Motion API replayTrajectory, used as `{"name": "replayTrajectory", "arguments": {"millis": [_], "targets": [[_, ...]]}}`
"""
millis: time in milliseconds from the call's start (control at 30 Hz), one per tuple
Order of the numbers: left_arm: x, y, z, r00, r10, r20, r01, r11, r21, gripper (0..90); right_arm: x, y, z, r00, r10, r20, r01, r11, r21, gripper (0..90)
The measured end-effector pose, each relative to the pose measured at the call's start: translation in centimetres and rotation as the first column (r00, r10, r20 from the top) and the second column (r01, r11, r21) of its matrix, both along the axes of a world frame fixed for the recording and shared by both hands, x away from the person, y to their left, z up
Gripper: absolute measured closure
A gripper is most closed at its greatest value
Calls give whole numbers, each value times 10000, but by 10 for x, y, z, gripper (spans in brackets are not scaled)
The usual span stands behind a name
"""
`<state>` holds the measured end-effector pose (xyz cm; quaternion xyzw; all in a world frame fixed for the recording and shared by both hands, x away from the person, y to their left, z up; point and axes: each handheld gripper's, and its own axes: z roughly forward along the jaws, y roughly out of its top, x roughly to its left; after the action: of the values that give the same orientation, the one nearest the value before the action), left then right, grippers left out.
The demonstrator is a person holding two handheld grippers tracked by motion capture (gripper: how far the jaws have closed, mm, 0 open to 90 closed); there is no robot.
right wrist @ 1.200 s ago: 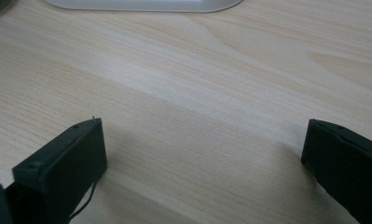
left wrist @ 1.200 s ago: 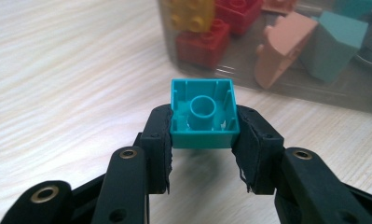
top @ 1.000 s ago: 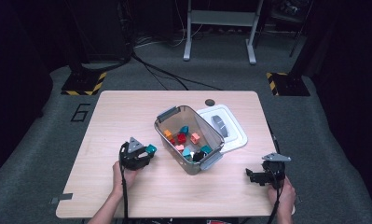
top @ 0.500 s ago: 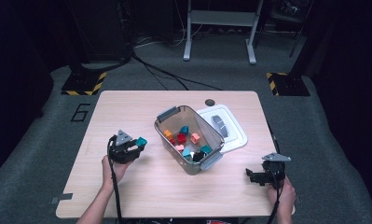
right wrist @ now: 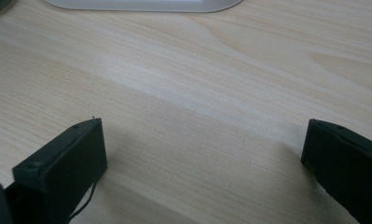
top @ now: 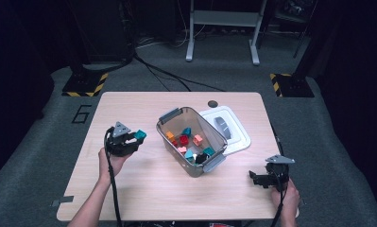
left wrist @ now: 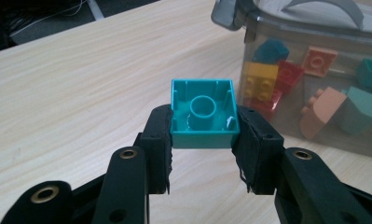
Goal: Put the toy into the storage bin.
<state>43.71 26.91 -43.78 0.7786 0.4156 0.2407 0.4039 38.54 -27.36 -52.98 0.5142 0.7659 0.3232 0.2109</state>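
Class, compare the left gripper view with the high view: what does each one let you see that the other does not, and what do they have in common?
Left gripper view alone: the teal brick's hollow underside with its round centre tube, and the pads pressing its two sides.

High view alone: the white lid lying beside the container, the right gripper with its jaws apart above bare table, and both forearms.

Both: the left gripper holding the teal brick, the clear container of coloured bricks, and the wooden tabletop.
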Motion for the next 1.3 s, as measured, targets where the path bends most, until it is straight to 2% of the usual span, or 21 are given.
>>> {"name": "replayTrajectory", "arguments": {"millis": [367, 600, 800, 900, 1133, 1300], "targets": [[11, -8, 31, 9991, -236, 354, 231, 9996, 146, 593, 0, 0, 0, 10000, -4, 2, 4, 10000, 2, 0], [17, -21, 51, 9966, -549, 620, 538, 9984, 189, 593, 0, -1, 0, 10000, 36, 6, -36, 10000, -51, 0], [23, -38, 62, 9931, -1003, 600, 983, 9945, 351, 592, 0, 0, 0, 10000, 26, 6, -26, 10000, -42, 0], [25, -48, 62, 9917, -1132, 608, 1111, 9931, 378, 592, 0, 0, 0, 10000, 9, 5, -9, 10000, -29, 0], [31, -69, 56, 9873, -1584, 146, 1575, 9861, 533, 592, 0, -1, 0, 10000, 36, 7, -36, 10000, -48, 0], [34, -77, 47, 9838, -1776, -247, 1791, 9803, 830, 592, 0, 0, 0, 10000, 5, 2, -5, 10000, -4, 0]]}}
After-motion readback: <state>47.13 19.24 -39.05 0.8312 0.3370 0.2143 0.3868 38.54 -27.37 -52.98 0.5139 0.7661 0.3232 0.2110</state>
